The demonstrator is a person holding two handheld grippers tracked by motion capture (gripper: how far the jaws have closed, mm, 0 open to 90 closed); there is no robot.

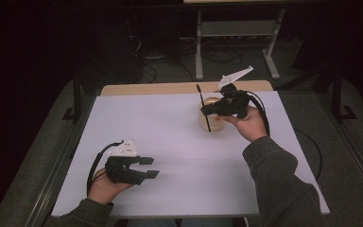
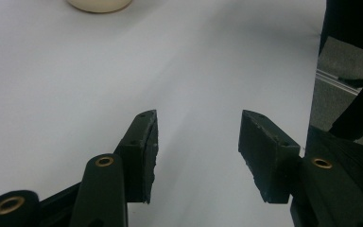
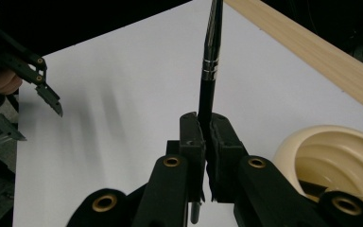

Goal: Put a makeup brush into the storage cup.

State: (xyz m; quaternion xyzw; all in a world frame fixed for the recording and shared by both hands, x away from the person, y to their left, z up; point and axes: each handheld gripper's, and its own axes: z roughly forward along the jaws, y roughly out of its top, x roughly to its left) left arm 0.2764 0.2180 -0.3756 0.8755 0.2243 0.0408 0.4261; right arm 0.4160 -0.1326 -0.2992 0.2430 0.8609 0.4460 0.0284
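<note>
Right tongs (image 3: 203,142) clamp the black pen (image 3: 210,71) beside the cream cup (image 1: 211,118) at 1 o'clock; left tongs (image 1: 150,167) gape empty at 7 o'clock on the worktop (image 1: 170,142)

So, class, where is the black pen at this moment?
In the high view, the black pen is right of centre, held nearly upright in the right gripper, just left of the cream cup.

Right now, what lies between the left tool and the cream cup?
Nothing: in the high view, bare white table runs from the left tool to the cream cup.
</note>
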